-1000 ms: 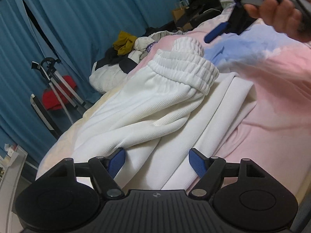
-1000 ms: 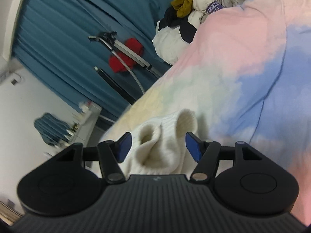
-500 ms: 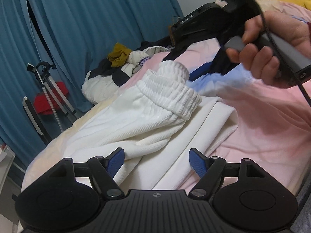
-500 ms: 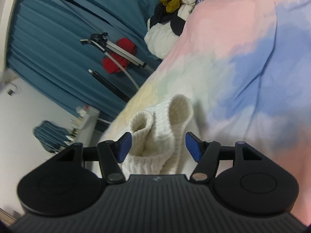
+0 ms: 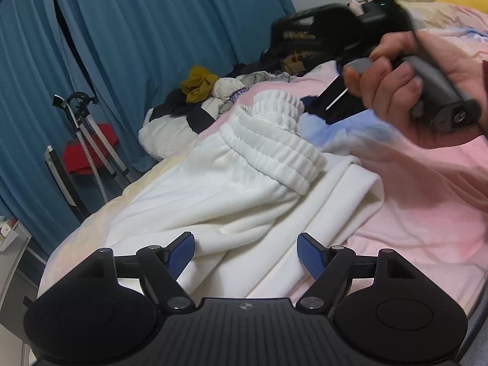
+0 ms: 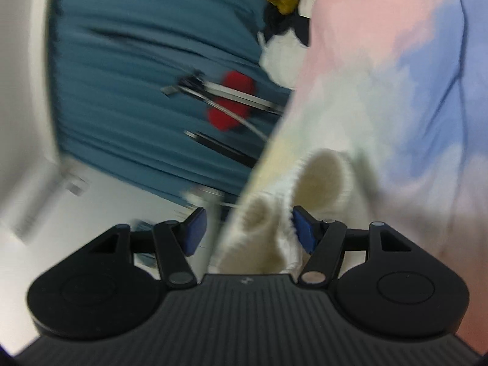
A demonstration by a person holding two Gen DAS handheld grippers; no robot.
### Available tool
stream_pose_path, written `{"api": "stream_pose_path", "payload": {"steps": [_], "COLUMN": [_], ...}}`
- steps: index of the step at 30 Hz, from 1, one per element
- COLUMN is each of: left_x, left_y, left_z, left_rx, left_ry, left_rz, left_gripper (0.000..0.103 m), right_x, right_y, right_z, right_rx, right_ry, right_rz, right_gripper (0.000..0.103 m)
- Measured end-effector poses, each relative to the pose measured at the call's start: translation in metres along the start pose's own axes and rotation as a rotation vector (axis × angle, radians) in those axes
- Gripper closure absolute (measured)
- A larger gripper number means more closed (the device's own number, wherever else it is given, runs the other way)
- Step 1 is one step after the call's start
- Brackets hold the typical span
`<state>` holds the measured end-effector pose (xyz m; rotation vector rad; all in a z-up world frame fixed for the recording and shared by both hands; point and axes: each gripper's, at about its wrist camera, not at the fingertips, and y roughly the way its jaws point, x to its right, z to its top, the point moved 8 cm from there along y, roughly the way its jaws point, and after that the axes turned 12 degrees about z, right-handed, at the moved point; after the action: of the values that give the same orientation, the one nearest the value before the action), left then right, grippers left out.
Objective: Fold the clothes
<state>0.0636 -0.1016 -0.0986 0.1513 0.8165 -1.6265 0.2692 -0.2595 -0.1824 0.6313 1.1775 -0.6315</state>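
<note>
The white trousers (image 5: 231, 189) are spread on the bed (image 5: 427, 213), their waistband (image 6: 317, 189) now swung between the wide-open pads of the right claw (image 6: 248, 231), whose view is smeared by motion. The left claw (image 5: 245, 254) is kept wide over the legs, holding nothing, so a waistband grasp seems imminent.

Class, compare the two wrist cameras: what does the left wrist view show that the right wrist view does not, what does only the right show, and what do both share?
Only the left wrist view shows the person's right hand holding its gripper handle, the ribbed waistband and the long spread of the white garment, with the open left gripper above it.

Only the right wrist view shows the open right gripper over bunched cream fabric, though it is blurred.

Both show the pastel bedspread, blue curtain, clothes pile and red item.
</note>
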Motion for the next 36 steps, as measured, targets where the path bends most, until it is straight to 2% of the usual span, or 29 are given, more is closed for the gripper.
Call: {"api": "stream_pose_path", "payload": {"steps": [2,5,8,11,14,18,21,23,27,31,33,36], "left_x": [-0.006,-0.017,-0.027,-0.034,-0.031,-0.024,-0.019,-0.018,-0.018,-0.020,-0.020,-0.022], "left_y": [0.001,0.002,0.003,0.003,0.004,0.002,0.006,0.010,0.020,0.030,0.033,0.035], "left_z": [0.002,0.004,0.006,0.007,0.005,-0.003,-0.011,-0.014,-0.017,-0.017,-0.017,-0.017], "left_rx": [0.000,-0.012,-0.023,-0.037,-0.052,-0.055,-0.077,-0.094,-0.104,-0.098,-0.097,-0.091], "left_ry": [-0.040,-0.115,-0.174,-0.202,-0.159,-0.035,0.035,0.045,0.068,0.078,0.085,0.084], "left_rz": [-0.012,-0.030,-0.043,-0.042,-0.036,0.009,0.024,0.021,0.032,0.039,0.038,0.033], "left_gripper": [0.027,0.026,0.025,0.024,0.023,0.023,0.023,0.024,0.034,0.042,0.043,0.044], "right_x": [-0.005,0.001,0.011,0.002,-0.013,-0.037,-0.036,-0.034,-0.032,-0.036,-0.040,-0.049], "right_y": [-0.001,-0.001,-0.002,-0.003,-0.003,0.014,0.027,0.033,0.051,0.063,0.064,0.066], "right_z": [-0.001,-0.007,-0.012,-0.014,-0.011,-0.007,-0.014,-0.017,-0.020,-0.024,-0.027,-0.030], "right_rx": [-0.001,-0.015,-0.047,-0.096,-0.146,-0.298,-0.451,-0.509,-0.537,-0.528,-0.528,-0.524], "right_ry": [0.000,-0.024,-0.068,-0.193,-0.370,-0.650,-0.757,-0.816,-0.893,-1.045,-1.130,-1.183], "right_rz": [-0.003,-0.093,-0.220,-0.334,-0.407,-0.429,-0.392,-0.369,-0.326,-0.348,-0.365,-0.338], "right_gripper": [0.038,0.039,0.039,0.038,0.038,0.038,0.038,0.038,0.037,0.038,0.040,0.039]}}
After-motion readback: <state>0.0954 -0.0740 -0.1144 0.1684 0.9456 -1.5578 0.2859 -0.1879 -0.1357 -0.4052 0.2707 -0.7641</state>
